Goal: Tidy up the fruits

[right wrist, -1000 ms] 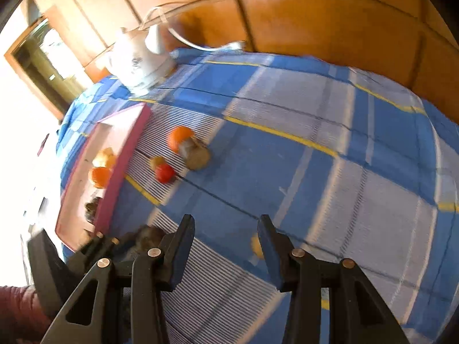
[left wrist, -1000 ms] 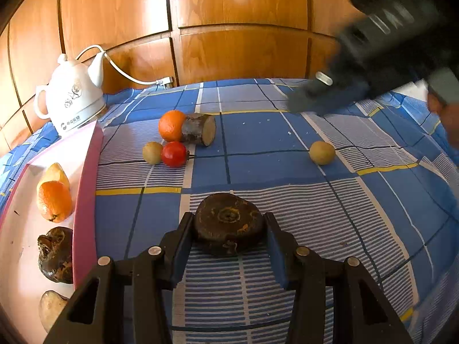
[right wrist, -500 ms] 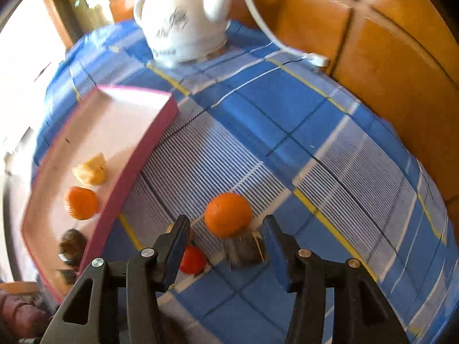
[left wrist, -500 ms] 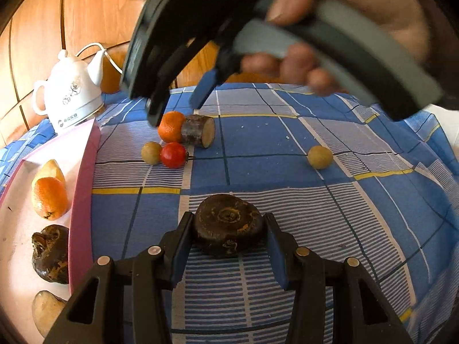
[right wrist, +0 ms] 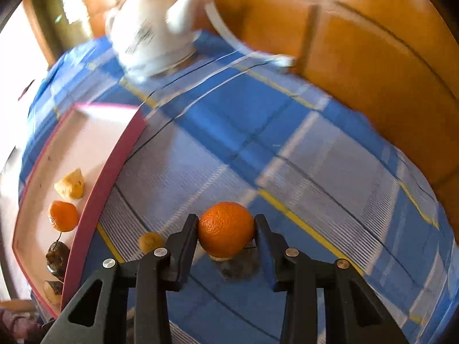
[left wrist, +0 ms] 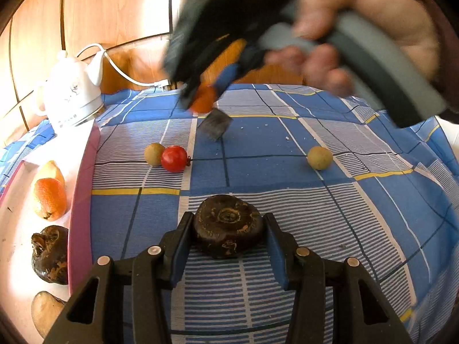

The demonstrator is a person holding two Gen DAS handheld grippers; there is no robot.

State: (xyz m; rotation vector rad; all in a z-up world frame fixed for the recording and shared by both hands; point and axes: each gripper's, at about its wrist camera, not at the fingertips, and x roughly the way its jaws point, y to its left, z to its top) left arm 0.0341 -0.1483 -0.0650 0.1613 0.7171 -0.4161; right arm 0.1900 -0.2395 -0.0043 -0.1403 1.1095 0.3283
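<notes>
Orange mandarin (right wrist: 226, 230) between closing right tongs (right wrist: 226, 233)

Open cloth is lying between the yellow-green fruit (left wrist: 320, 158) and the tomato (left wrist: 173, 158); the kettle (left wrist: 70, 97) and tray wall (left wrist: 81, 200) are blocking the left

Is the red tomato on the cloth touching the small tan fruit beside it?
Touching. In the left wrist view the red tomato overlaps the edge of the small tan fruit with no strip of cloth showing between them.
</notes>
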